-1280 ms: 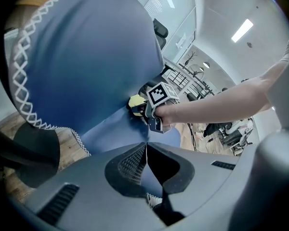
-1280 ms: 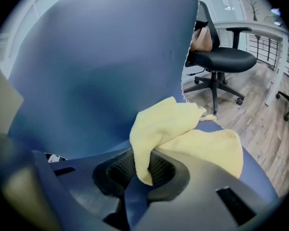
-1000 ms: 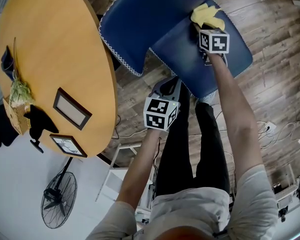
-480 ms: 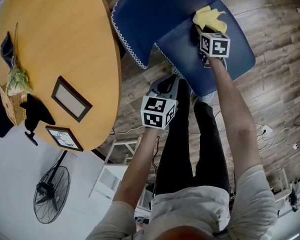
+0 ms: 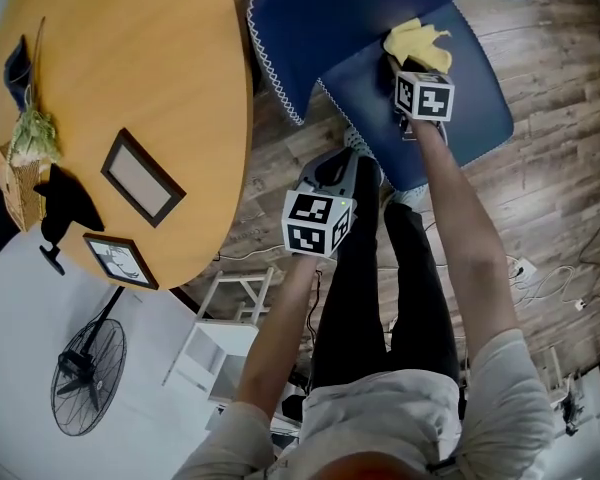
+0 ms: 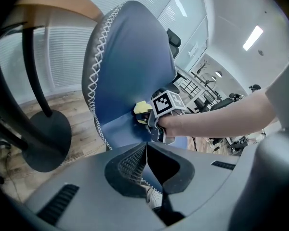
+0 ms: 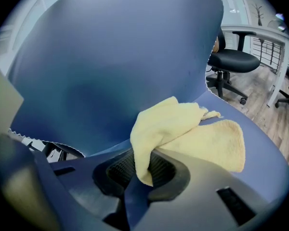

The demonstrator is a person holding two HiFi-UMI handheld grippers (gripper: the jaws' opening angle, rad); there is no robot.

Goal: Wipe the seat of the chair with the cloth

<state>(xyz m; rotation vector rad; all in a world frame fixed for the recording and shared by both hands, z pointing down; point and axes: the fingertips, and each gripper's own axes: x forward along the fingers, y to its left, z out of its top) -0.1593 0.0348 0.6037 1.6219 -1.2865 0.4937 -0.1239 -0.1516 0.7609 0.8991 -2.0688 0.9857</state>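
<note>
The right tongs (image 7: pixel 142 170) were closed tight on a fold of the yellow cloth (image 7: pixel 183 134), and the rest of the cloth lay spread on the blue seat (image 5: pixel 470 118) close to where it meets the backrest (image 5: pixel 330 18). The left tongs (image 6: pixel 145 150) were shut with nothing between them, held back near the seat's front edge above the person's legs. A good wipe here probably called for pressing down so the loose flap lay flat rather than bunched, overlapping passes from the back seam out to the front edge, and a grip firm enough that the cloth would not slip free under drag
</note>
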